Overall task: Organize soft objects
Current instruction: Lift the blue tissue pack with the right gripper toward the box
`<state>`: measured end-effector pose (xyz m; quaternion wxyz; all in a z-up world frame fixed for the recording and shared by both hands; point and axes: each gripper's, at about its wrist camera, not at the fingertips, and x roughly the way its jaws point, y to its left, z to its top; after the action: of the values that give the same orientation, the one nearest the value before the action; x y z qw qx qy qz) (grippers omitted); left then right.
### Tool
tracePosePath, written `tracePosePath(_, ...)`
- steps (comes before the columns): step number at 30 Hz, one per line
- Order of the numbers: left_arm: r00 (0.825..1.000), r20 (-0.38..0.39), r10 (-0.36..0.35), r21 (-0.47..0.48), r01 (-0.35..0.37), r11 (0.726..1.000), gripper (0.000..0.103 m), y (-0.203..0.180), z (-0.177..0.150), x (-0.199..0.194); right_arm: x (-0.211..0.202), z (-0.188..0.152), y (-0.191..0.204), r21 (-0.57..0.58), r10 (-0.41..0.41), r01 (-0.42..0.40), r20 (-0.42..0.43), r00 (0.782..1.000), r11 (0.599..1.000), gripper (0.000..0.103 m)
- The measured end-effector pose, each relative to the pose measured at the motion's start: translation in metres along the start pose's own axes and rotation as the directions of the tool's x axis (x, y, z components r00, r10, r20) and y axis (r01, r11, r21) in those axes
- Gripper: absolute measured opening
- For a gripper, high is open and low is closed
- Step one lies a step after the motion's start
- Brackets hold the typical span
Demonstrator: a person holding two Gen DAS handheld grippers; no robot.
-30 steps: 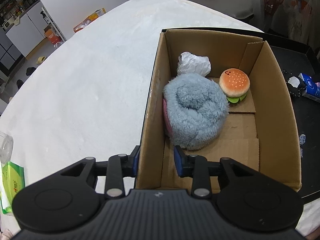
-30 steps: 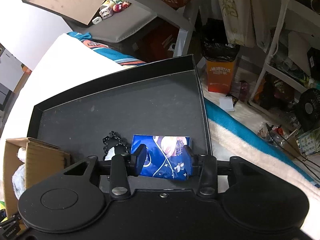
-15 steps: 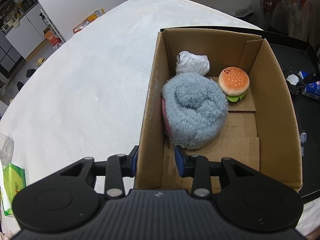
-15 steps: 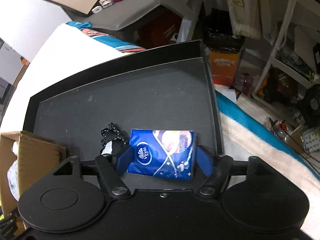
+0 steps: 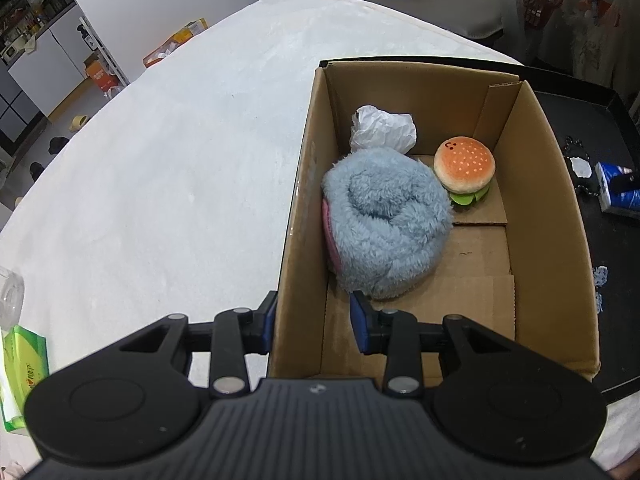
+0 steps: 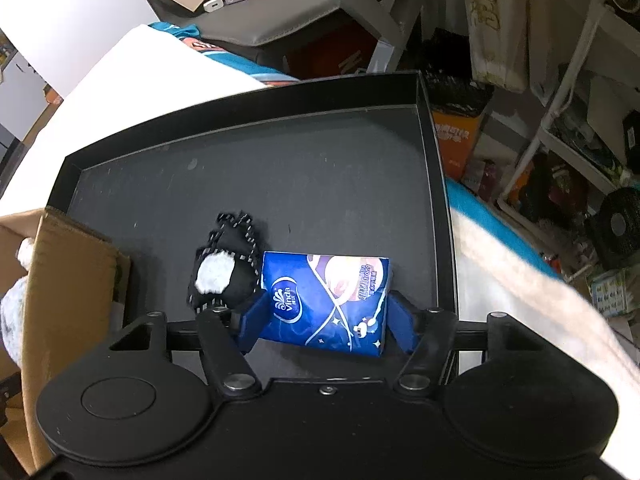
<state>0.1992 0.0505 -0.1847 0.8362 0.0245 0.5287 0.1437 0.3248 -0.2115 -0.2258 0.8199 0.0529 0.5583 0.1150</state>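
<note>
A cardboard box (image 5: 540, 200) holds a blue fluffy plush (image 5: 384, 220), a burger plush (image 5: 464, 168) and crumpled white paper (image 5: 382, 132). My left gripper (image 5: 312, 316) straddles the box's near left wall, one finger outside and one inside. Its jaws are part open, with a gap between the inner pad and the wall. In the right wrist view a blue tissue pack (image 6: 326, 300) lies on the black tray (image 6: 280, 168). My right gripper (image 6: 326, 312) has its jaws closing on it, a pad against each end.
A black pouch with a white patch (image 6: 224, 268) lies just left of the tissue pack on the tray. The box stands on a white fleecy surface (image 5: 180, 160). A green tissue pack (image 5: 24, 372) sits at the near left. Shelves and clutter lie beyond the tray.
The right jaws widened around the blue tissue pack, then narrowed onto it again, and the gripper rolled slightly. The left gripper and the box kept still.
</note>
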Motion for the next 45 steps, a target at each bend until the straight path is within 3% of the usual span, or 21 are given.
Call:
tracePosePath(6, 1.0, 0.005, -0.023, -0.013, 0.023, 1.0, 0.036, 0.005, 0.0, -0.002, -0.015, -0.015, 0.006, 0.009, 0.013, -0.013, -0.02, 1.0, 1.0, 0.055)
tracePosePath(7, 1.0, 0.006, -0.025, -0.015, 0.025, 1.0, 0.036, 0.006, 0.0, -0.002, -0.017, -0.016, 0.007, 0.008, 0.013, -0.013, -0.023, 1.0, 1.0, 0.049)
tracePosePath(8, 1.0, 0.005, -0.025, -0.015, 0.025, 1.0, 0.036, 0.006, 0.0, -0.002, -0.02, -0.017, 0.007, 0.006, 0.013, -0.012, -0.027, 1.0, 1.0, 0.028)
tracePosePath(11, 1.0, 0.006, -0.026, -0.01, 0.026, 1.0, 0.036, 0.007, -0.001, -0.003, -0.027, -0.018, 0.007, 0.043, 0.064, -0.062, -0.049, 0.997, 0.997, 0.023)
tracePosePath(23, 0.998, 0.024, -0.064, -0.034, 0.064, 0.997, 0.036, 0.015, -0.003, -0.006, -0.047, -0.029, 0.024, -0.021, 0.048, -0.048, -0.019, 0.999, 0.999, 0.015)
tracePosePath(37, 0.996, 0.042, -0.085, -0.056, 0.087, 0.995, 0.036, 0.021, -0.006, -0.008, -0.098, -0.014, 0.051, -0.09, 0.021, -0.015, 0.068, 0.997, 0.996, 0.014)
tracePosePath(45, 0.992, 0.055, -0.116, -0.071, 0.12, 0.99, 0.036, 0.028, -0.008, -0.009, -0.128, -0.002, 0.087, -0.156, 0.035, -0.017, 0.117, 0.993, 0.988, 0.014)
